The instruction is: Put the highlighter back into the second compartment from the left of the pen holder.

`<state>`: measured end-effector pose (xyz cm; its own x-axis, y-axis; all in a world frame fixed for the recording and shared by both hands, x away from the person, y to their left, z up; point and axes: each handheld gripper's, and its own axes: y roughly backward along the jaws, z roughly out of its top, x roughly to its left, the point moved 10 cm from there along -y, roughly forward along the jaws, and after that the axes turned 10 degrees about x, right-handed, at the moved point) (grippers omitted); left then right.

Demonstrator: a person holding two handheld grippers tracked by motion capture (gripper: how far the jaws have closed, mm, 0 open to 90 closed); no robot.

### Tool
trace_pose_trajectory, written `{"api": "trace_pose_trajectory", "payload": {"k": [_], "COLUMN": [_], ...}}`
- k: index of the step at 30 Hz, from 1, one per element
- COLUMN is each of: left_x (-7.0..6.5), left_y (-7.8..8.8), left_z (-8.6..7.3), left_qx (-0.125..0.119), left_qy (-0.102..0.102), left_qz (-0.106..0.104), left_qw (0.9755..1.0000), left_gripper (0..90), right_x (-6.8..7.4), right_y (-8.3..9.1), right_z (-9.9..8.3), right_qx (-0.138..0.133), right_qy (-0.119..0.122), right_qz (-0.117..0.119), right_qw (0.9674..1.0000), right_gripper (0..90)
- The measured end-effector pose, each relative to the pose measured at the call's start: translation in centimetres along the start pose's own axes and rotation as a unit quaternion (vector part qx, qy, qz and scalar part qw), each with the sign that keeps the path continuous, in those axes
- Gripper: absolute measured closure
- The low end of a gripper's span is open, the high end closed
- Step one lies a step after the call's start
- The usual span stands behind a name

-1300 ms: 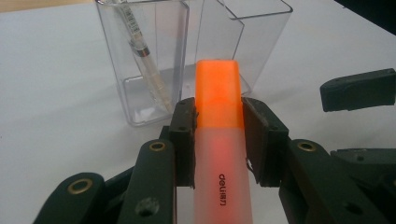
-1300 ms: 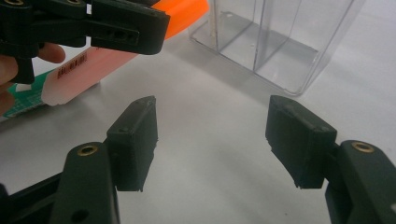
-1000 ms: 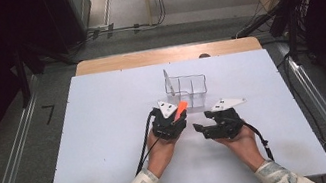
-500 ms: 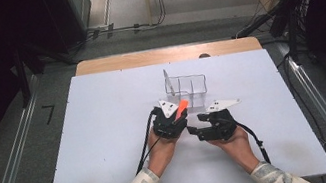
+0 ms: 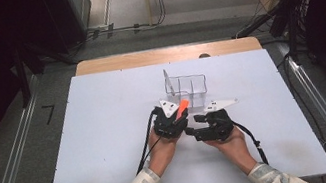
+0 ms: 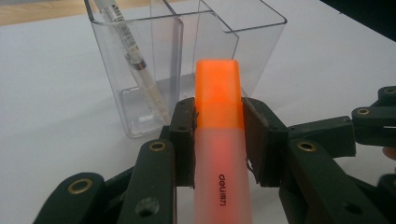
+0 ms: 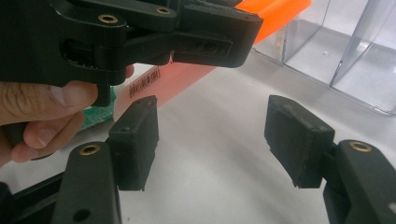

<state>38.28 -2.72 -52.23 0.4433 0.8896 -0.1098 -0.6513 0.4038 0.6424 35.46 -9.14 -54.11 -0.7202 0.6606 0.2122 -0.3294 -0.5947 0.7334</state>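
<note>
Highlighter (image 5: 182,108), orange-capped, sits clamped in the left gripper (image 5: 175,113) just before the clear organizer (image 5: 187,89), near the table's (image 5: 107,132) far edge; the right gripper (image 5: 192,132) waits beside, jaws apart and empty. Left gripper view: pads pinch the barrel at the cap seam, and a pen (image 6: 133,60) already leans inside. Right gripper view: empty pads near the highlighter's tail; closing there might knock it askew, I judge.
</note>
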Motion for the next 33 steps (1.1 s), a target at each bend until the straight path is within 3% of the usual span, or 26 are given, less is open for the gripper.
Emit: {"api": "trace_pose_trajectory", "payload": {"k": [18, 33], "left_x": [-0.12, -0.14], "left_y": [0.1, 0.13], "left_z": [0.11, 0.15], "left_qx": [-0.004, -0.005], "left_qy": [0.0, 0.0], "left_qz": [-0.002, -0.005], "left_qw": [1.0, 1.0], "left_gripper": [66.4, 66.4], "right_x": [0.48, 0.55], "right_y": [-0.52, -0.72], "right_z": [0.47, 0.51], "right_qx": [-0.01, -0.011], "right_qy": [-0.04, -0.045], "right_qz": [0.057, 0.065], "right_qw": [0.9975, 0.9968], "right_gripper": [35.7, 36.5]}}
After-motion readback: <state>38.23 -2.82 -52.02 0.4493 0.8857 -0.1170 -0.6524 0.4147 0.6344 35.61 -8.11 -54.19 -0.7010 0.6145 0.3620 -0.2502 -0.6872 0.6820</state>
